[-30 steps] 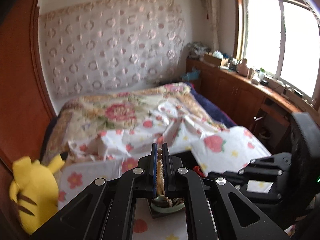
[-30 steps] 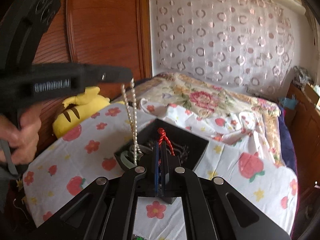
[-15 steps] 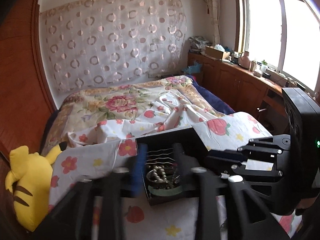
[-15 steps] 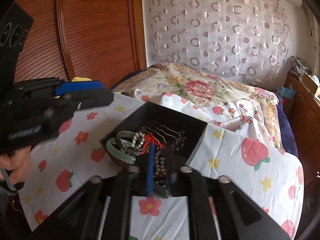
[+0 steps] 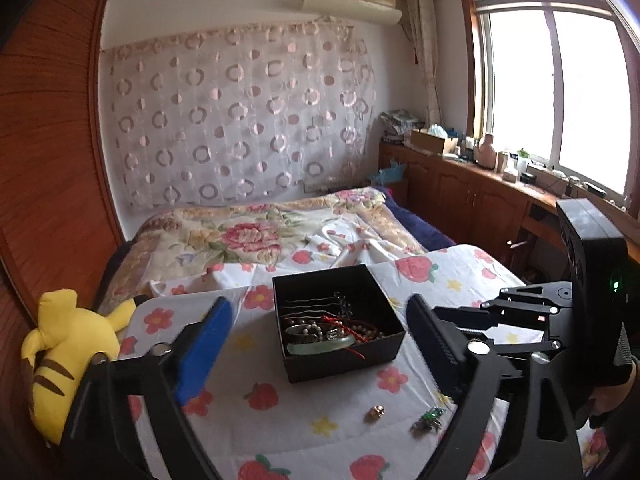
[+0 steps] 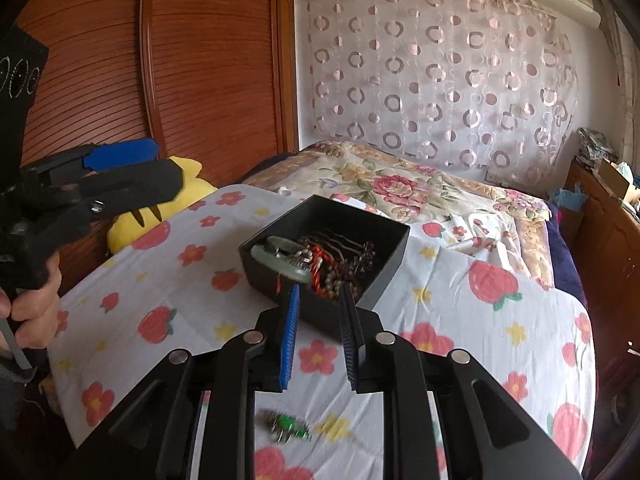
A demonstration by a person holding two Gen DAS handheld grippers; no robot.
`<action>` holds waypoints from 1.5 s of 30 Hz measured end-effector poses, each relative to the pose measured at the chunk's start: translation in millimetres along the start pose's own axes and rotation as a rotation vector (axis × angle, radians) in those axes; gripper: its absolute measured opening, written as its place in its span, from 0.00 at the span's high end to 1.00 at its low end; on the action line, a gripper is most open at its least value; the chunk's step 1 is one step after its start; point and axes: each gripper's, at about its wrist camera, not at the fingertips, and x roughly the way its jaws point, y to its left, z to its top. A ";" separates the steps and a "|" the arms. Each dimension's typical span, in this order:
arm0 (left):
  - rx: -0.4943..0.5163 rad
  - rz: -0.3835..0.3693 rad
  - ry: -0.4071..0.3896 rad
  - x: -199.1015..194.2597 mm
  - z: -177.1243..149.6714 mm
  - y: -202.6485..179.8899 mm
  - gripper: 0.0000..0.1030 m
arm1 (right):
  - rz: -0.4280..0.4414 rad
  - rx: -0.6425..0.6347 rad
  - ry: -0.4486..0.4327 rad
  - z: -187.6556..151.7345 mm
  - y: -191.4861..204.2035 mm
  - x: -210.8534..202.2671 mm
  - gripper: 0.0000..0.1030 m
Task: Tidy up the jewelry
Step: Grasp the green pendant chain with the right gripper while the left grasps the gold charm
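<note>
Nearest the right wrist camera, a green brooch (image 6: 289, 428) lies blurred on the flowered sheet (image 6: 132, 280), beneath the right gripper (image 6: 318, 300). Its fingers (image 6: 291, 320) stand a little apart with nothing between them, their tips just before the near wall of the black jewelry box (image 6: 384, 248). The left gripper (image 5: 320, 312) has just been opening; its fingers (image 5: 208, 332) are spread wide on either side of the box, holding nothing. Inside the box lie a pale green bangle (image 5: 320, 346), beads and a red cord. A small gold piece (image 5: 375, 412) lies beside the brooch.
</note>
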 end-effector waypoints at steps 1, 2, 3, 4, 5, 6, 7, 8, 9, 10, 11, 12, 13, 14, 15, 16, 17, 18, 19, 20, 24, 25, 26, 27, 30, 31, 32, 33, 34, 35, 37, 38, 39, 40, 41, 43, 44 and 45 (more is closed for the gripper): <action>0.001 -0.002 -0.007 -3.2 -0.6 -1.2 0.15 | 0.007 0.001 -0.003 -3.2 1.6 -4.1 0.78; -0.001 -0.005 -0.013 -7.3 -2.0 -2.3 0.13 | 0.010 0.001 -0.005 -5.9 3.0 -7.6 0.78; -0.004 -0.004 -0.015 -9.9 -2.9 -3.7 0.12 | 0.013 0.001 -0.008 -7.7 5.6 -10.8 0.78; -0.005 -0.004 -0.019 -12.0 -3.7 -4.6 0.10 | 0.015 0.003 -0.009 -8.3 7.2 -12.6 0.78; -0.005 -0.004 -0.024 -14.6 -4.7 -5.3 0.08 | 0.019 0.008 -0.012 -10.7 8.1 -16.3 0.78; -0.004 -0.005 -0.027 -16.2 -5.6 -6.2 0.08 | 0.021 0.012 -0.013 -12.1 8.3 -18.5 0.78; -0.003 -0.006 -0.028 -17.5 -6.6 -7.0 0.08 | 0.023 0.016 -0.013 -14.5 8.7 -21.3 0.78; -0.004 -0.010 -0.024 -18.3 -8.8 -7.4 0.08 | 0.021 0.020 -0.014 -16.7 8.9 -23.8 0.78; -0.004 -0.012 -0.020 -19.5 -11.0 -7.1 0.08 | 0.019 0.022 -0.012 -18.8 8.9 -24.9 0.78; -0.002 -0.013 -0.015 -19.4 -13.7 -7.1 0.08 | 0.017 0.026 -0.008 -21.7 8.7 -26.6 0.78; 0.000 -0.014 -0.009 -19.0 -17.2 -7.8 0.08 | 0.014 0.030 -0.003 -24.8 8.1 -27.8 0.76; 0.004 -0.016 -0.001 -17.7 -20.7 -7.4 0.08 | 0.011 0.033 0.000 -27.3 6.8 -27.9 0.72; 0.006 -0.016 0.005 -17.2 -24.7 -8.1 0.07 | 0.007 0.040 0.006 -31.0 5.0 -28.2 0.71; 0.007 -0.014 0.018 -13.5 -29.8 -7.4 0.07 | 0.004 0.047 0.014 -34.9 3.5 -27.8 0.70; 0.007 -0.014 0.028 -11.8 -33.9 -6.9 0.07 | 0.002 0.051 0.024 -38.0 3.3 -26.1 0.70; 0.004 -0.015 0.046 -7.3 -39.9 -5.5 0.07 | 0.001 0.055 0.037 -41.8 1.8 -24.1 0.70; 0.001 -0.017 0.070 -1.7 -46.0 -3.6 0.08 | -0.002 0.058 0.057 -46.2 0.1 -20.7 0.70; -0.002 -0.018 0.087 2.0 -50.3 -2.4 0.08 | -0.005 0.059 0.073 -50.0 -0.4 -17.2 0.70; -0.003 -0.020 0.106 6.7 -56.1 -1.5 0.07 | -0.006 0.056 0.092 -54.4 -0.3 -13.0 0.70; -0.004 -0.019 0.129 12.4 -62.5 0.2 0.07 | -0.001 0.054 0.111 -58.4 0.0 -9.2 0.70; -0.003 -0.019 0.188 24.7 -79.7 1.4 0.07 | 0.025 0.035 0.171 -70.1 4.7 3.4 0.70; -0.005 -0.024 0.201 27.2 -83.8 2.0 0.07 | 0.032 0.030 0.184 -71.9 6.8 6.1 0.70; -0.007 -0.026 0.208 27.9 -87.0 2.5 0.07 | 0.038 0.023 0.196 -73.9 8.7 8.4 0.70; -0.010 -0.028 0.217 29.4 -90.4 4.0 0.07 | 0.039 0.012 0.209 -75.6 11.0 10.8 0.70; -0.012 -0.028 0.235 31.2 -95.0 5.6 0.08 | 0.028 -0.012 0.248 -78.6 15.1 17.5 0.70; -0.011 -0.028 0.239 31.5 -96.0 5.9 0.08 | 0.022 -0.016 0.258 -79.2 15.5 19.7 0.70; -0.012 -0.029 0.241 31.3 -96.7 6.1 0.08 | 0.023 -0.017 0.266 -79.3 15.6 21.8 0.70; -0.014 -0.030 0.243 31.4 -96.1 7.8 0.08 | 0.025 -0.018 0.273 -79.5 15.6 23.1 0.70; -0.017 -0.033 0.243 31.3 -96.5 8.4 0.08 | 0.027 -0.020 0.278 -79.3 16.1 25.2 0.70; -0.018 -0.034 0.244 30.9 -96.3 8.1 0.08 | 0.027 -0.021 0.279 -78.6 16.5 27.2 0.70; -0.019 -0.032 0.245 31.3 -95.6 7.7 0.08 | 0.027 -0.026 0.280 -76.9 16.9 29.7 0.70; -0.018 -0.033 0.245 31.6 -95.1 7.3 0.08 | 0.028 -0.028 0.282 -75.4 17.5 31.4 0.70; -0.018 -0.034 0.247 31.8 -95.1 7.3 0.08 | 0.028 -0.030 0.284 -74.6 17.1 33.6 0.70; -0.017 -0.033 0.248 32.0 -95.1 7.4 0.08 | 0.029 -0.036 0.286 -73.7 17.8 35.3 0.70; -0.018 -0.033 0.247 31.6 -95.2 7.5 0.08 | 0.028 -0.042 0.286 -73.7 18.7 35.6 0.69; -0.021 -0.034 0.246 31.8 -94.9 7.5 0.07 | 0.022 -0.058 0.288 -73.2 20.7 35.2 0.70; -0.022 -0.035 0.247 32.1 -95.0 7.5 0.08 | 0.025 -0.059 0.289 -73.6 20.9 34.0 0.75; -0.021 -0.035 0.248 32.2 -94.9 7.1 0.08 | 0.032 -0.063 0.290 -73.9 21.6 32.9 0.84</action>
